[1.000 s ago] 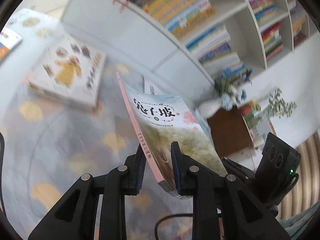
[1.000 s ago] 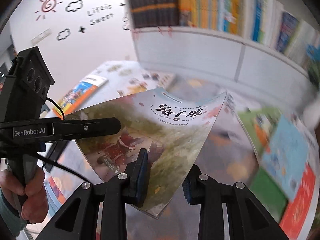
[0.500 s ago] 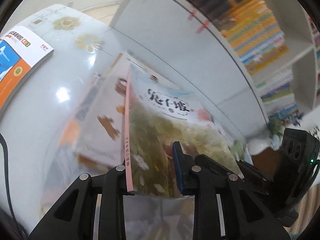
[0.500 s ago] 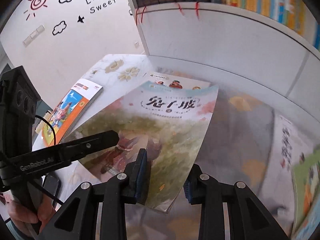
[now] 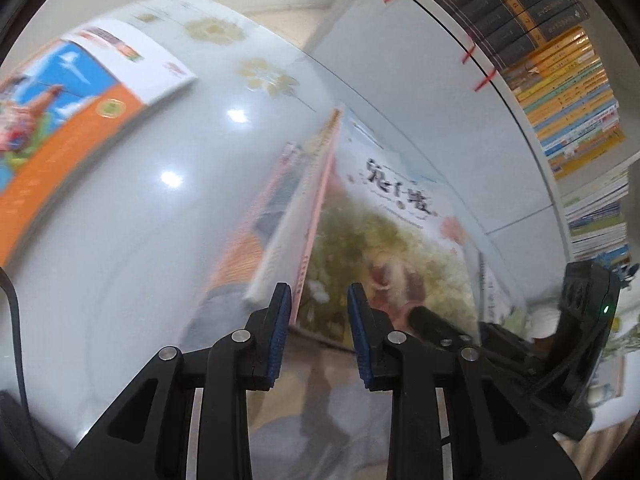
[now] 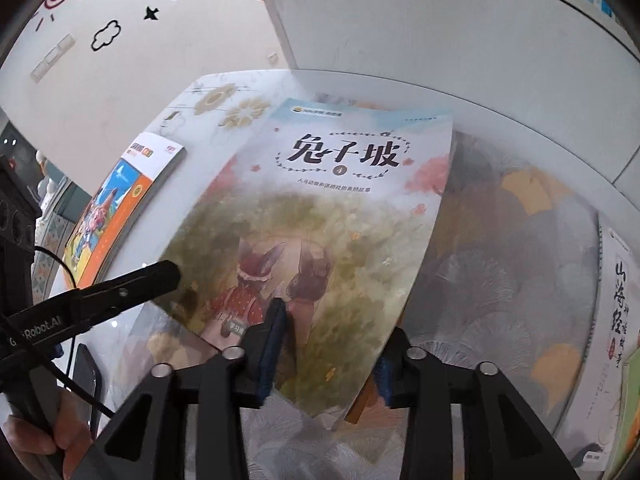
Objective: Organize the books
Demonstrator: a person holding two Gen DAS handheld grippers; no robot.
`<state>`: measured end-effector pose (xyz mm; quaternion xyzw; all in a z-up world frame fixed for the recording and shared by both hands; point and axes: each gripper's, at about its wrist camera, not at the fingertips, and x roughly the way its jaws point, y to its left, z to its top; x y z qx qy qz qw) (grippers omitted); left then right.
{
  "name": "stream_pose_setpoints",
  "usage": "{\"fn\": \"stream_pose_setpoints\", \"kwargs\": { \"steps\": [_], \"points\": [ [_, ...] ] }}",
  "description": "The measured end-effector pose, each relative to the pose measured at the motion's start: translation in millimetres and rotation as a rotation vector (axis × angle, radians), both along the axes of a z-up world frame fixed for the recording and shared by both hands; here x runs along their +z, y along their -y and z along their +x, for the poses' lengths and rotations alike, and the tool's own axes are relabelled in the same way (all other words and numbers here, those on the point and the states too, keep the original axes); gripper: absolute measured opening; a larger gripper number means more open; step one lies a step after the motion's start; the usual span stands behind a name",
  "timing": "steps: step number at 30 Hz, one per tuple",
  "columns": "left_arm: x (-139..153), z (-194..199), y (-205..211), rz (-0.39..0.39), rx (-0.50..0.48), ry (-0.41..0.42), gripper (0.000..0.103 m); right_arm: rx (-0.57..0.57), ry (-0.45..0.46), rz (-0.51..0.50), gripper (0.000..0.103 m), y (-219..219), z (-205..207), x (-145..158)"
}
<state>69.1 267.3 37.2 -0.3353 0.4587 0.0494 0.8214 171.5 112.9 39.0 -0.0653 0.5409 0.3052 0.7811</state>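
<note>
Both the left gripper (image 5: 316,308) and right gripper (image 6: 332,336) are opening, letting go of the rabbit book (image 6: 320,216) lowered onto the book (image 5: 276,216) ahead — stacked!

Glossy pale table (image 6: 168,184) with gold flower prints, set against the white bookcase base (image 6: 460,56). Left of the rabbit-cover book (image 6: 320,232) and apart from it, an orange-and-blue book (image 6: 116,208) flat near the table's edge. Under the rabbit-cover book, another book (image 5: 280,208), blurred. Right of it, a white book with black calligraphy (image 6: 618,300), flat.
</note>
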Motion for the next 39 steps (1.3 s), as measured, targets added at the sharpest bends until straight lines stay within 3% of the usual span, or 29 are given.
{"fn": "stream_pose_setpoints", "kwargs": {
  "steps": [3, 5, 6, 10, 15, 17, 20, 22, 25, 27, 31, 33, 36, 39],
  "points": [
    [11, -19, 7, 0.051, -0.006, -0.002, 0.026, -0.008, -0.038, 0.008, 0.042, 15, -6, 3],
    [20, -33, 24, 0.066, -0.059, 0.013, 0.027, -0.031, -0.053, 0.012, 0.043, 37, -18, 4],
    [24, -37, 34, 0.056, -0.091, 0.021, 0.033, -0.047, -0.069, 0.026, 0.043, 55, -29, 5],
    [28, -46, 101, -0.030, -0.252, 0.043, 0.039, -0.146, -0.151, 0.073, 0.043, 143, -84, 1],
    [28, -22, 214, -0.136, -0.486, 0.042, 0.039, -0.389, -0.193, 0.093, 0.046, 272, -143, 4],
    [35, -4, 267, -0.163, -0.599, 0.056, 0.039, -0.500, -0.175, 0.117, 0.054, 321, -153, 11],
    [41, 26, 333, -0.179, -0.701, 0.076, 0.039, -0.655, -0.108, 0.132, 0.055, 388, -155, 25],
    [36, 49, 370, -0.199, -0.715, 0.063, 0.040, -0.747, -0.061, 0.098, 0.054, 425, -148, 33],
    [26, 72, 406, -0.159, -0.707, 0.036, 0.040, -0.880, 0.003, 0.030, 0.054, 470, -131, 35],
    [17, 79, 421, -0.080, -0.685, 0.003, 0.040, -0.913, -0.010, -0.003, 0.048, 486, -115, 26],
    [-4, 84, 437, -0.079, -0.685, -0.084, 0.040, -0.897, -0.062, -0.035, 0.047, 502, -86, 3],
    [1, 78, 439, -0.066, -0.679, -0.070, 0.040, -0.855, -0.073, 0.002, 0.049, 504, -86, 1],
    [8, 64, 434, -0.055, -0.692, -0.071, 0.040, -0.795, -0.068, -0.052, 0.050, 494, -88, 4],
    [17, 30, 413, -0.038, -0.697, -0.064, 0.040, -0.735, -0.078, -0.037, 0.050, 482, -107, 10]
  ]
}}
